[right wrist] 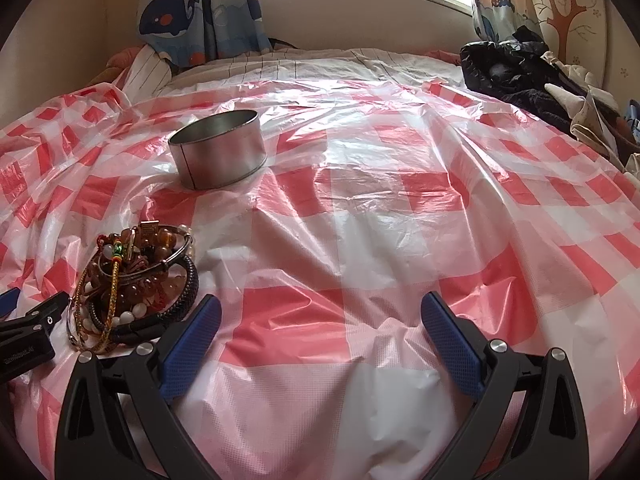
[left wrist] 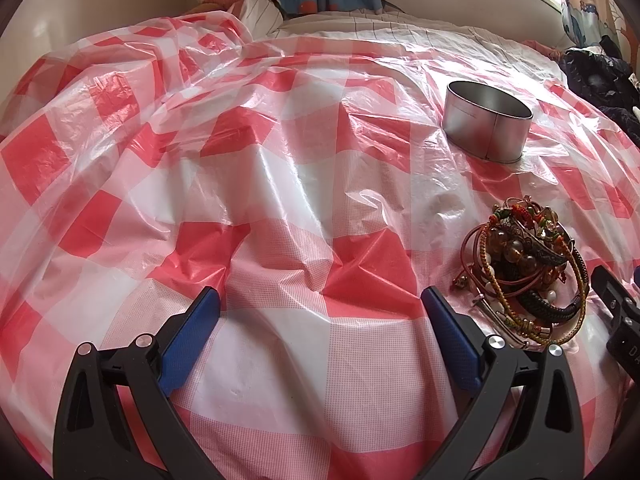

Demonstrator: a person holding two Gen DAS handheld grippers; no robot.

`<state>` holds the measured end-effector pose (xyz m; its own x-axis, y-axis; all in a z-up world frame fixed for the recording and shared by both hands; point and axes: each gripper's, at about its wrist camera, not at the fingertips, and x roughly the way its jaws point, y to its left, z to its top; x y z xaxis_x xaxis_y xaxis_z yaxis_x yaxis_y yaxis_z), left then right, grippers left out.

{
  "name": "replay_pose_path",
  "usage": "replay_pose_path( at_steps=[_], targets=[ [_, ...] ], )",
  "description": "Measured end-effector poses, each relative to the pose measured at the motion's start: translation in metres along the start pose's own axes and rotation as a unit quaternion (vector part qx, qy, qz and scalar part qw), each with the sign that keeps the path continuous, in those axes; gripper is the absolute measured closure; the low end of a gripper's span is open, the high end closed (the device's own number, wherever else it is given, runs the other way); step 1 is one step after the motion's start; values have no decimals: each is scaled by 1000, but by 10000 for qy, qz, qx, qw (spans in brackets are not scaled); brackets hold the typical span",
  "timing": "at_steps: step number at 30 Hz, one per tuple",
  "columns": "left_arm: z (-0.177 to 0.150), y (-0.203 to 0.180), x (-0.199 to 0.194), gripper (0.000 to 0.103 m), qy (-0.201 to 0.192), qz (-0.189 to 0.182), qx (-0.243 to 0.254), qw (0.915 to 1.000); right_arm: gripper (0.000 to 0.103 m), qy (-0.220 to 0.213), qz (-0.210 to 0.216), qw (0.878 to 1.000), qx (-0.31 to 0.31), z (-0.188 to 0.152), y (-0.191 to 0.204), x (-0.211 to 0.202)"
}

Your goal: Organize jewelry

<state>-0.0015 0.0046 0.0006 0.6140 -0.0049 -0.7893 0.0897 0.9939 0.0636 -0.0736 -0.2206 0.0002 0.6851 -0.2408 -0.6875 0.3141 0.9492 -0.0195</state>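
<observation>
A pile of bracelets and beaded jewelry lies on the red and white checked plastic sheet, to the right of my left gripper. In the right wrist view the pile lies to the left of my right gripper. A round open metal tin stands upright farther back; it also shows in the right wrist view. Both grippers are open and empty, low over the sheet. Part of the right gripper shows at the left view's right edge.
The sheet covers a bed and is wrinkled. Dark clothes lie at the far right. Whale-print curtains hang at the back under a window. A striped pillow lies at the back left.
</observation>
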Motion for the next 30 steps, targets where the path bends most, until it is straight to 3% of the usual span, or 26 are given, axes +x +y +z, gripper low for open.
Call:
replay_pose_path(
  at_steps=[6, 30],
  targets=[
    [-3, -5, 1, 7, -2, 94, 49, 9999, 7, -197, -170, 9996, -87, 0, 5, -6],
    [-4, -3, 0, 7, -78, 34, -9, 10000, 7, -148, -197, 9996, -137, -1, 7, -5]
  ],
)
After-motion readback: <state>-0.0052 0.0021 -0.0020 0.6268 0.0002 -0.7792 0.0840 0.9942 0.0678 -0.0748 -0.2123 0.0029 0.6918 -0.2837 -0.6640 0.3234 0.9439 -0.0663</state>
